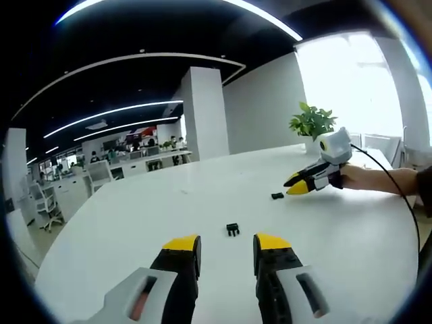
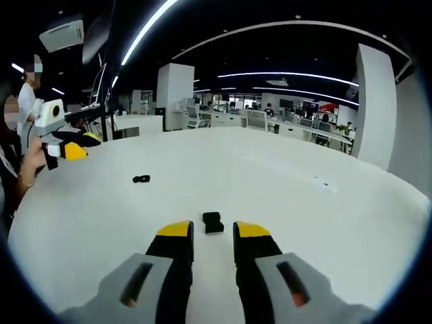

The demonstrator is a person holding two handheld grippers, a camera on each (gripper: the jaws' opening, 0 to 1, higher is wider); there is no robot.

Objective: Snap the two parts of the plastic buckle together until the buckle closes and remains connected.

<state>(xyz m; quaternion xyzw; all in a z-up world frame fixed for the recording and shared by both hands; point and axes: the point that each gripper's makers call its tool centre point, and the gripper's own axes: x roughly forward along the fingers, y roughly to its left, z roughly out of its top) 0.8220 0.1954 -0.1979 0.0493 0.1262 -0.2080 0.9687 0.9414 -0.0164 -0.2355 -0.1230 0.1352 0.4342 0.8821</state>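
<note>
Low in the middle of the left gripper view, our left gripper (image 1: 227, 244) hangs over the big white round table (image 1: 135, 216) with its yellow-tipped jaws spread and nothing between them. Just above the tips in the frame sits the small black pronged plastic buckle half (image 1: 233, 229), flat on the table and untouched. The other piece, the small black blocky plastic buckle half (image 1: 277, 196), lies further up and to the right, just off the nose of the right gripper (image 1: 294, 183) coming in from the right edge.

In the right gripper view, that blocky half (image 2: 213, 222) sits bottom centre, right beyond the parted tips, which aren't gripping anything either. The pronged half (image 2: 141, 179) is up and left of it, with the left gripper at the left edge of the frame.

So both tongs are released and the two halves are well apart. We reckon the step in hand is picking each piece up. To do it well, we'd come straight down so each half lands centred between the tips, and clamp across the body, not the prongs or the socket mouth, so the mating ends stay free. Tiny parts on a slick top will probably skate if one jaw touches first, so go slow and square.
</note>
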